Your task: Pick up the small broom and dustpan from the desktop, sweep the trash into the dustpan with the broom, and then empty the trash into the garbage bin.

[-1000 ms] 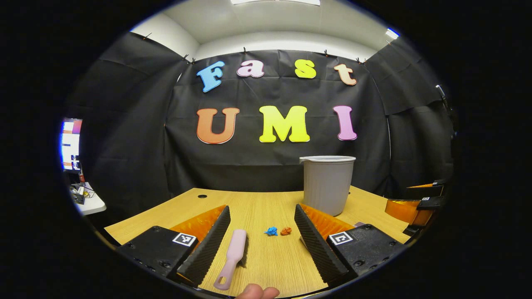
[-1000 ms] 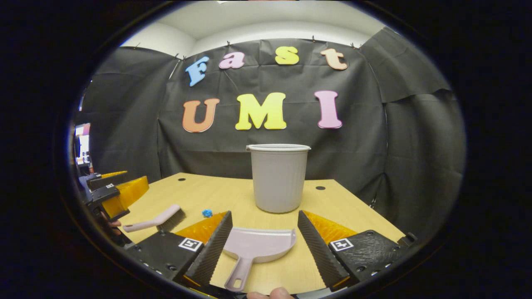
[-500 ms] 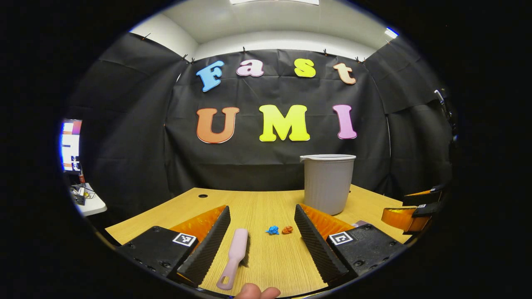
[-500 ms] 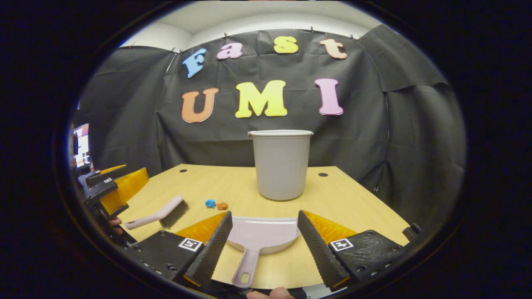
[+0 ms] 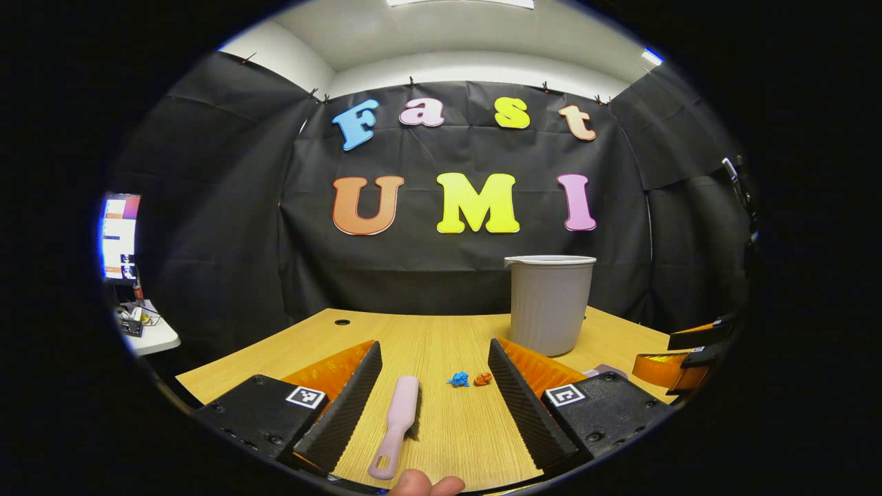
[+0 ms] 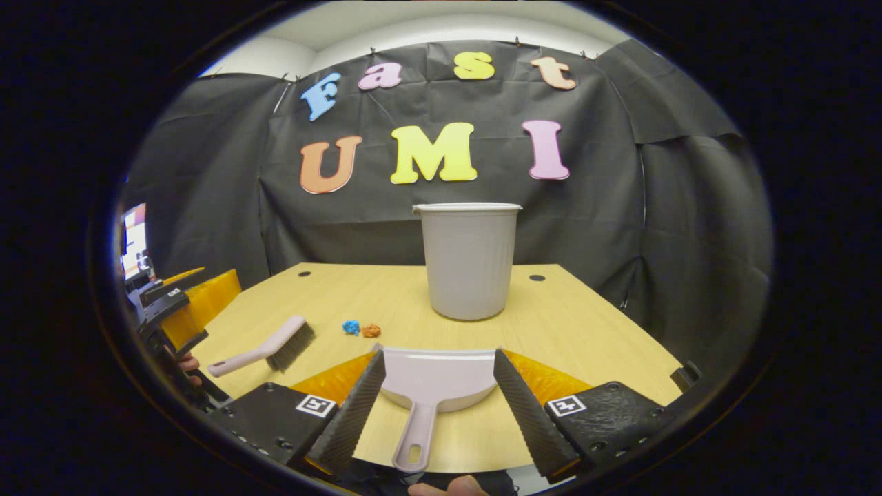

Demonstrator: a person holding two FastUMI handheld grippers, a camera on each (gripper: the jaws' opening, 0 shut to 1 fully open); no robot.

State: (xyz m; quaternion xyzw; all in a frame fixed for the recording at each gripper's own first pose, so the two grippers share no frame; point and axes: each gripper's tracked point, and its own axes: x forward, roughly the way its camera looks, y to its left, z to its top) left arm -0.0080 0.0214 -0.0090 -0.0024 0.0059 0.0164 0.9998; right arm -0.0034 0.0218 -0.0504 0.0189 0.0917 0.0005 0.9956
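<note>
Left gripper view first: left gripper (image 5: 434, 386) low in the frame, jaws spread wide, fingers (image 5: 348, 406) well apart and gripping nothing. Between them, lower centre, the small broom (image 5: 395, 426) flat on the wooden desktop (image 5: 427, 334), handle pointing toward the bottom edge, close beside the left-hand finger; cannot tell whether touching it. Just right of the broom head, still inside the gap, a blue scrap of trash (image 5: 458, 379) and an orange scrap (image 5: 483, 378) side by side, near the right-hand finger. Right of centre, farther back, the grey garbage bin (image 5: 550, 303) upright on the desktop. At the right edge, the right gripper (image 5: 679, 355), partly cut off. A fingertip (image 5: 424, 486) at the bottom edge. Far left, a lit screen (image 5: 118, 238) above a small white table (image 5: 148, 334). Right gripper view next: jaws likewise wide open, nothing pinched. Dustpan (image 6: 431, 386) flat on the desktop at lower centre, pan filling the gap between the fingers (image 6: 530, 406), both edges right up against them, actual contact unclear; handle running down toward the bottom edge. Bin at centre, behind the dustpan. Broom at lower left, bristles toward the two scraps, which sit left of centre. Left gripper at the left edge.
</note>
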